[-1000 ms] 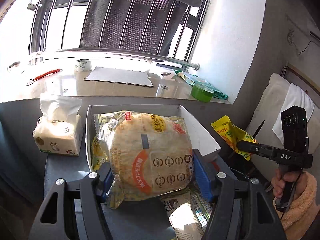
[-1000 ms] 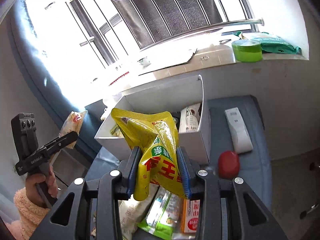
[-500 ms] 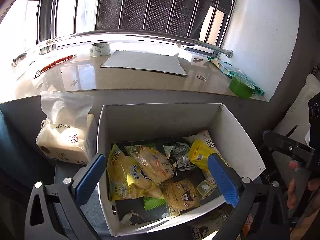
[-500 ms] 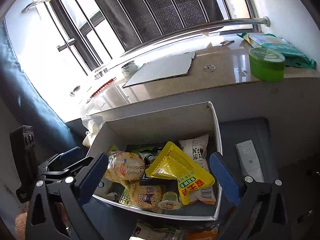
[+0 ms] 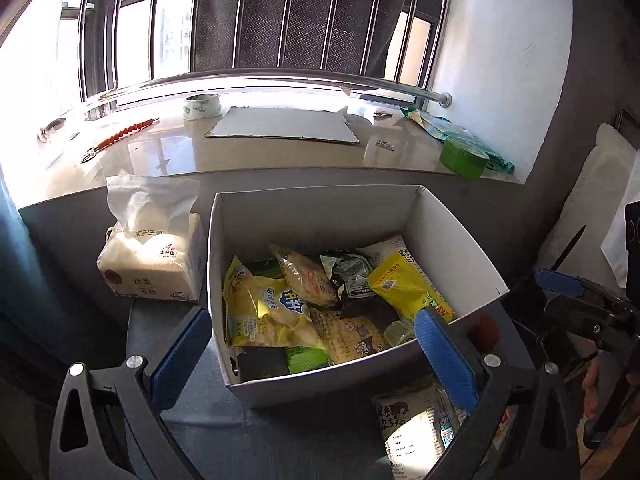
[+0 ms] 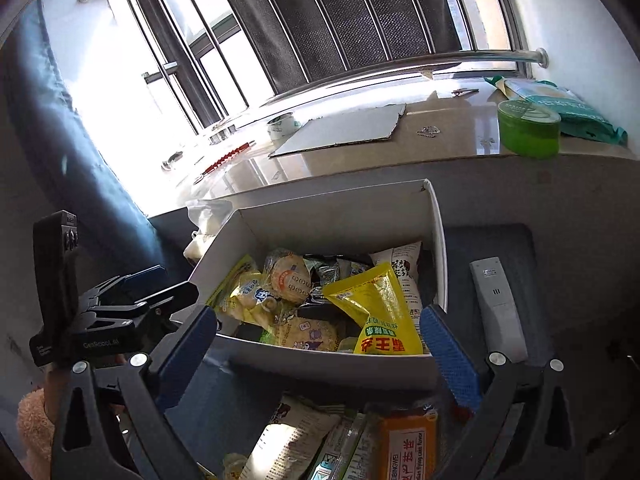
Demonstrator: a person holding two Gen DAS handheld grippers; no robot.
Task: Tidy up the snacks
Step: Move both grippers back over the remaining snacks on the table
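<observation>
A white cardboard box (image 5: pixel 316 216) (image 6: pixel 336 220) stands on the grey surface, holding several snack packets. Among them lie a round cracker packet (image 5: pixel 308 276) (image 6: pixel 290 278) and a yellow pouch (image 5: pixel 404 284) (image 6: pixel 380 312). My left gripper (image 5: pixel 316 360) is open over the box's near wall, its blue pads wide apart with nothing between them. My right gripper (image 6: pixel 320 356) is open too, straddling the box's near edge and holding nothing. More loose packets (image 5: pixel 412 428) (image 6: pixel 292 436) and an orange cake packet (image 6: pixel 408 440) lie in front of the box.
A tissue pack (image 5: pixel 152 248) sits left of the box. A grey remote (image 6: pixel 498 312) and a red round object (image 5: pixel 484 328) lie to its right. On the windowsill behind are a cardboard sheet (image 5: pixel 280 128), a tape roll (image 5: pixel 202 106) and a green roll (image 6: pixel 528 128).
Both grippers let go: the left released the round cracker packet and the right the yellow pouch, and both packets now lie in the box. Both grippers have drawn back a little.
</observation>
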